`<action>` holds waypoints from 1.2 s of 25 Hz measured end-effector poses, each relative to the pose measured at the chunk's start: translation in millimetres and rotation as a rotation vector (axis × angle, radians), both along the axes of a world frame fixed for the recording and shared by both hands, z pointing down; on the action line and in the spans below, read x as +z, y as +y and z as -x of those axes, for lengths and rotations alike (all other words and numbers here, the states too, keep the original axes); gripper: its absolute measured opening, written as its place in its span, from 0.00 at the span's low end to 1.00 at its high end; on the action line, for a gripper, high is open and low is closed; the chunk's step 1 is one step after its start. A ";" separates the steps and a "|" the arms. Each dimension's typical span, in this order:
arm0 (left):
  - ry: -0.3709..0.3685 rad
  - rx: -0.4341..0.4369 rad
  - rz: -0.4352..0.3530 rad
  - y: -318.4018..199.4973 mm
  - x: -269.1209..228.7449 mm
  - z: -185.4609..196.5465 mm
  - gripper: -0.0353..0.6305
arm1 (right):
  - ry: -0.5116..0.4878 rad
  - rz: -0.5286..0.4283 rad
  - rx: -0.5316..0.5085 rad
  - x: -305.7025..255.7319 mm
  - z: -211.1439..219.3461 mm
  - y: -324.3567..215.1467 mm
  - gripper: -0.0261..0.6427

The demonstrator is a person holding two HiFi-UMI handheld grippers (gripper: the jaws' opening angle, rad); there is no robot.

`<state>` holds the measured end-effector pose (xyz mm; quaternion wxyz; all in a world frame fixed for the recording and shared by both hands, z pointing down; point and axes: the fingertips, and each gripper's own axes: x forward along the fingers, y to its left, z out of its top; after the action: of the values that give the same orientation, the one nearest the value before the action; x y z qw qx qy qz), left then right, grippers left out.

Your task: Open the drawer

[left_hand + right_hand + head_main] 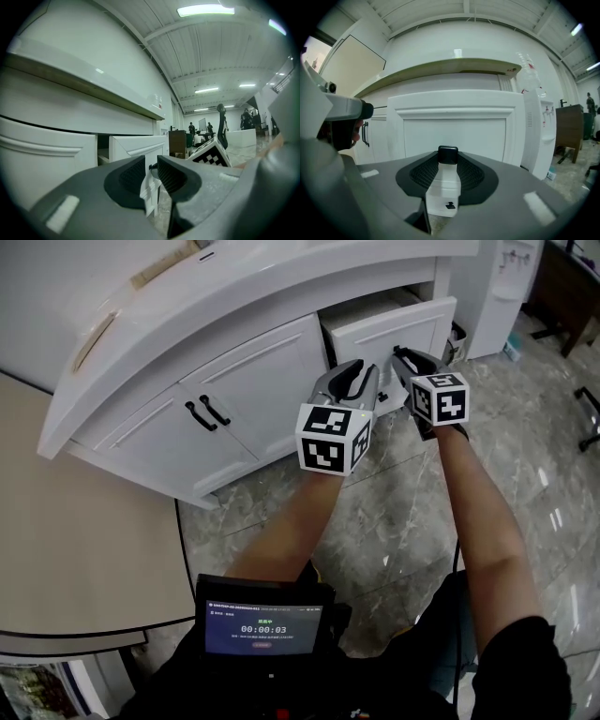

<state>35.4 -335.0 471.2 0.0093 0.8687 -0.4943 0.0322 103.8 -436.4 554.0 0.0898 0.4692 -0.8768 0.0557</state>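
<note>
The white drawer [389, 326] at the cabinet's right end stands pulled out a little way, with a dark gap beside it. Its panelled front [454, 129] fills the right gripper view. My right gripper [401, 360] is at the drawer front and shut on the black drawer handle [448, 153], which sits between its pads [423, 174]. My left gripper [362, 376] hovers just left of it, level with the drawer. The left gripper's [151, 174] jaws stand slightly apart and hold nothing. Through their gap I see the drawer front [136, 145].
Left of the drawer are two white cabinet doors with black handles [207, 413] under a curved white countertop [234, 296]. A beige table [56, 549] lies at my left. A white unit [506, 287] stands right of the cabinet. A small screen [262, 626] sits below, over a marble floor [375, 521].
</note>
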 end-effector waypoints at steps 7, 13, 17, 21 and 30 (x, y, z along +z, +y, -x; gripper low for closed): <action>0.016 0.019 -0.001 12.8 12.6 -30.4 0.16 | -0.022 -0.027 -0.007 -1.0 -27.7 41.7 0.26; 0.017 0.044 -0.014 20.7 13.4 -55.4 0.16 | -0.031 -0.025 -0.002 -1.0 -36.2 52.3 0.25; 0.025 0.052 -0.016 21.3 13.2 -60.3 0.16 | -0.073 -0.066 0.044 -7.9 -55.0 69.2 0.07; 0.029 0.062 -0.041 21.6 9.7 -65.8 0.16 | -0.062 -0.107 0.010 -21.8 -71.4 93.0 0.07; 0.013 0.053 -0.022 15.2 15.8 -74.9 0.16 | -0.094 -0.163 0.035 -51.2 -67.4 101.8 0.07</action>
<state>110.3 -319.8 487.0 0.0020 0.8816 -0.4715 0.0212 171.1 -334.6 502.8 0.0092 0.4870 -0.8733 0.0079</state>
